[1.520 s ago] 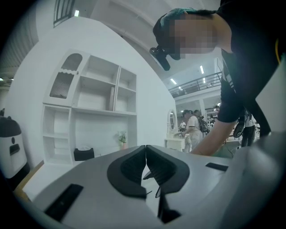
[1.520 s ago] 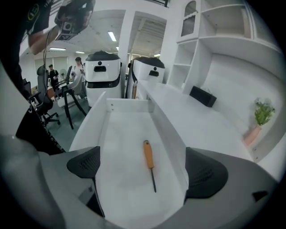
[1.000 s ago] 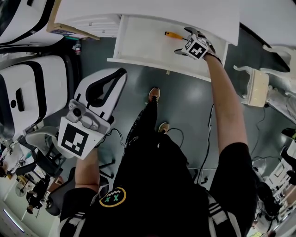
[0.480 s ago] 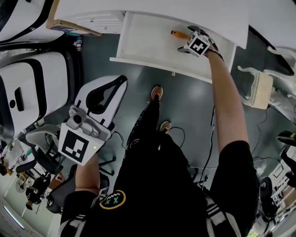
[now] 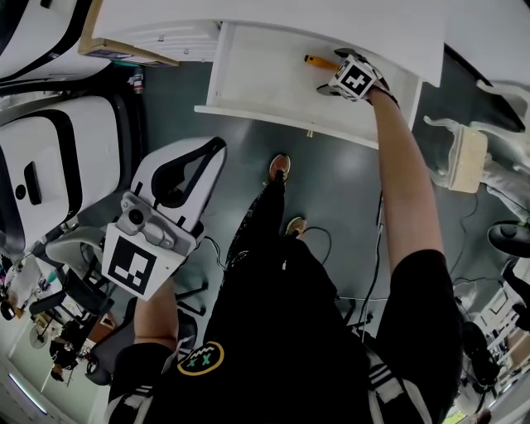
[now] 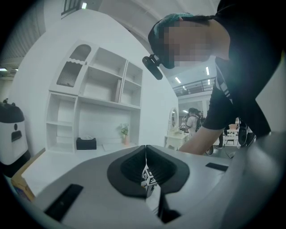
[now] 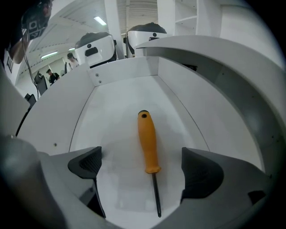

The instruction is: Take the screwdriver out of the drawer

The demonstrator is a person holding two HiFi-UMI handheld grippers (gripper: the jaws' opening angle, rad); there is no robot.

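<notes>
A screwdriver (image 7: 149, 150) with an orange handle and a thin dark shaft lies flat on the floor of the open white drawer (image 5: 257, 99). In the head view the screwdriver (image 5: 319, 61) shows just left of my right gripper (image 5: 338, 70), which reaches into the drawer. The right gripper (image 7: 143, 167) is open, and the screwdriver's shaft and lower handle lie between its two pads (image 7: 87, 163), touching neither. My left gripper (image 5: 178, 178) hangs low at the left, away from the drawer. Its jaws (image 6: 145, 172) are pressed together with nothing in them.
The drawer sticks out of a white cabinet (image 5: 273, 21) at the top. A white armchair (image 5: 58, 157) stands at the left and a white ornate chair (image 5: 464, 157) at the right. Cables (image 5: 364, 273) trail over the grey floor by my feet.
My right gripper has pushed a little deeper into the drawer toward the screwdriver, then held almost still. The left gripper has barely shifted.
</notes>
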